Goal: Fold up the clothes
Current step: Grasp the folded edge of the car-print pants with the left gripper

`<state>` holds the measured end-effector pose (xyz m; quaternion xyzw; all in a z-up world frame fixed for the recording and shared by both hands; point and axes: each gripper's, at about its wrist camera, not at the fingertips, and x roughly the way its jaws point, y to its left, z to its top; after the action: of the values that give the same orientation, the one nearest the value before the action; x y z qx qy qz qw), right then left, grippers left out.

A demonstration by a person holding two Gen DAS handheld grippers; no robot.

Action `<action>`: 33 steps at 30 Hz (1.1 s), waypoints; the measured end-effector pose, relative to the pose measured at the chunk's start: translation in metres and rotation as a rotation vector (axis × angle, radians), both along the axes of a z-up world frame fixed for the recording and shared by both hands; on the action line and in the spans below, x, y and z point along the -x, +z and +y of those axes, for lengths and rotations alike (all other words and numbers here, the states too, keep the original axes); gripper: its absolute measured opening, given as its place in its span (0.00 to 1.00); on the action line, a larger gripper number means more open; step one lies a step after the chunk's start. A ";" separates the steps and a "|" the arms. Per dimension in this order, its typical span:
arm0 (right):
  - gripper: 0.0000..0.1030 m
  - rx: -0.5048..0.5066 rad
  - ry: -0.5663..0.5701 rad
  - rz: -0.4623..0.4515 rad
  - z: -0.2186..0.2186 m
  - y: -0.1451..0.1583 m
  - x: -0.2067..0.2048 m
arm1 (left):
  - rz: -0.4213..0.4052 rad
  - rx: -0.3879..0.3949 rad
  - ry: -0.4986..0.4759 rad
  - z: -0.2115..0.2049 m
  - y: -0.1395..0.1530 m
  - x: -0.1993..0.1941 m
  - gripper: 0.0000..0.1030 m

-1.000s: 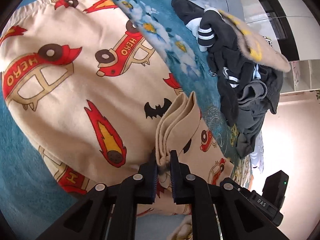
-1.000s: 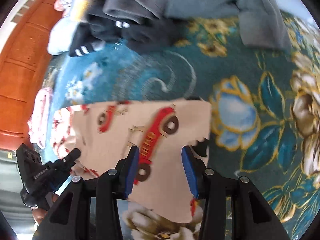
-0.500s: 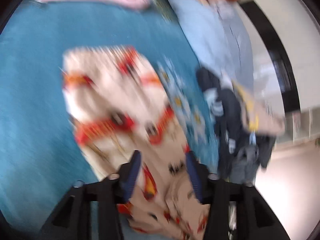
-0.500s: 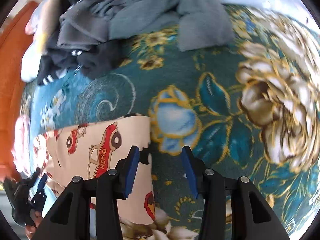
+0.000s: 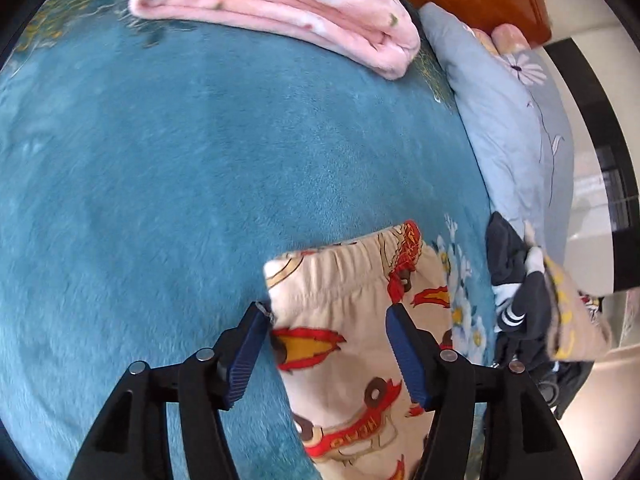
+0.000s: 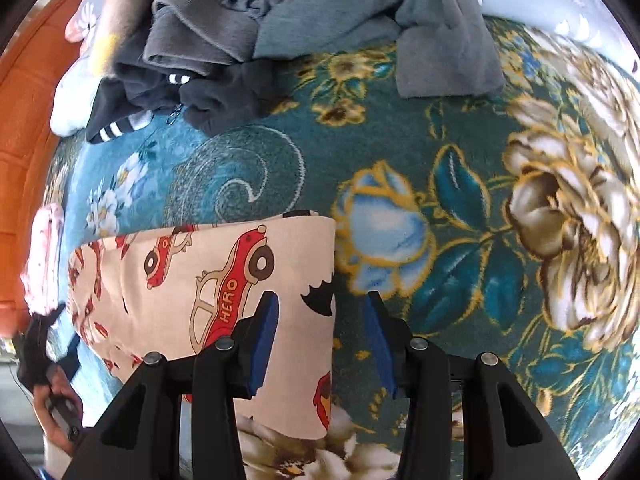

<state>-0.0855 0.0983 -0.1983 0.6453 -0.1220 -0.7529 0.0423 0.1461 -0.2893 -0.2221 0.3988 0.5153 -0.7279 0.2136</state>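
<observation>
Now my left gripper (image 5: 328,350) spread over folded car-print pants (image 5: 360,344); my right gripper (image 6: 320,344) spread, straddling their edge on floral blanket (image 6: 460,208).

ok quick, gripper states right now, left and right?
Left gripper: open, holding nothing, over the waistband end of the cartoon-print pants.
Right gripper: open, holding nothing, above the pants' folded edge.

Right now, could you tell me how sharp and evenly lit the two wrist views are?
Left wrist view: mostly sharp on the cartoon-print garment and pink folded blanket, strong fisheye bending at the edges, the window side at right washed out. Right wrist view: soft daylight, no harsh shadows; the grey clothes pile is slightly soft, and the far left edge is smeared.
</observation>
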 end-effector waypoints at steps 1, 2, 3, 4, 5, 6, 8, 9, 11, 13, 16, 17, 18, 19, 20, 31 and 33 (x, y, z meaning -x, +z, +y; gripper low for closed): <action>0.44 -0.002 0.001 -0.001 0.000 0.001 -0.001 | 0.011 -0.003 0.003 -0.001 -0.001 0.000 0.65; 0.44 -0.004 0.000 -0.003 0.000 0.001 -0.001 | 0.028 -0.013 0.013 -0.003 -0.002 -0.001 0.65; 0.44 -0.007 0.001 -0.008 -0.002 0.001 -0.001 | 0.046 -0.027 0.023 -0.005 -0.004 -0.003 0.65; 0.44 -0.011 0.002 -0.013 -0.003 0.000 0.000 | 0.060 -0.039 0.033 -0.006 -0.005 -0.004 0.63; 0.44 -0.014 0.002 -0.018 -0.004 0.000 0.000 | 0.066 -0.043 0.043 -0.007 -0.006 -0.006 0.60; 0.44 -0.018 0.003 -0.023 -0.006 -0.001 0.001 | 0.055 -0.037 0.050 -0.008 -0.006 -0.007 0.41; 0.44 -0.006 0.004 -0.028 -0.009 -0.001 0.002 | 0.050 -0.042 0.063 -0.009 -0.008 -0.010 0.24; 0.44 0.001 0.008 -0.029 -0.011 0.000 0.003 | 0.053 -0.049 0.071 -0.010 -0.008 -0.011 0.21; 0.44 0.003 0.029 -0.022 -0.017 0.002 0.003 | 0.082 -0.036 0.069 -0.009 -0.002 -0.012 0.20; 0.44 -0.001 0.048 -0.010 -0.021 0.004 0.001 | 0.129 0.021 0.023 0.001 0.016 -0.009 0.19; 0.44 -0.011 0.050 0.005 -0.023 0.006 -0.001 | 0.205 0.129 -0.070 0.022 0.050 -0.004 0.19; 0.44 -0.013 0.042 0.008 -0.022 0.006 -0.002 | 0.230 0.169 -0.113 0.032 0.064 -0.001 0.19; 0.44 -0.014 0.034 0.010 -0.021 0.006 -0.002 | 0.255 0.208 -0.165 0.044 0.080 0.003 0.19; 0.44 -0.017 0.027 0.013 -0.020 0.005 -0.002 | 0.279 0.246 -0.216 0.055 0.095 0.007 0.19; 0.44 -0.022 0.025 0.014 -0.020 0.005 -0.001 | 0.304 0.285 -0.268 0.066 0.111 0.011 0.19; 0.44 0.004 -0.042 0.083 -0.004 0.018 0.007 | 0.426 0.258 -0.744 0.246 0.147 0.061 0.19; 0.44 -0.005 -0.067 0.084 0.005 0.017 0.005 | 0.380 0.232 -0.825 0.277 0.129 0.062 0.19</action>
<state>-0.0907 0.1029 -0.1814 0.6086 -0.1397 -0.7808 0.0207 0.0846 -0.0125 -0.0927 0.4036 0.2591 -0.8649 -0.1484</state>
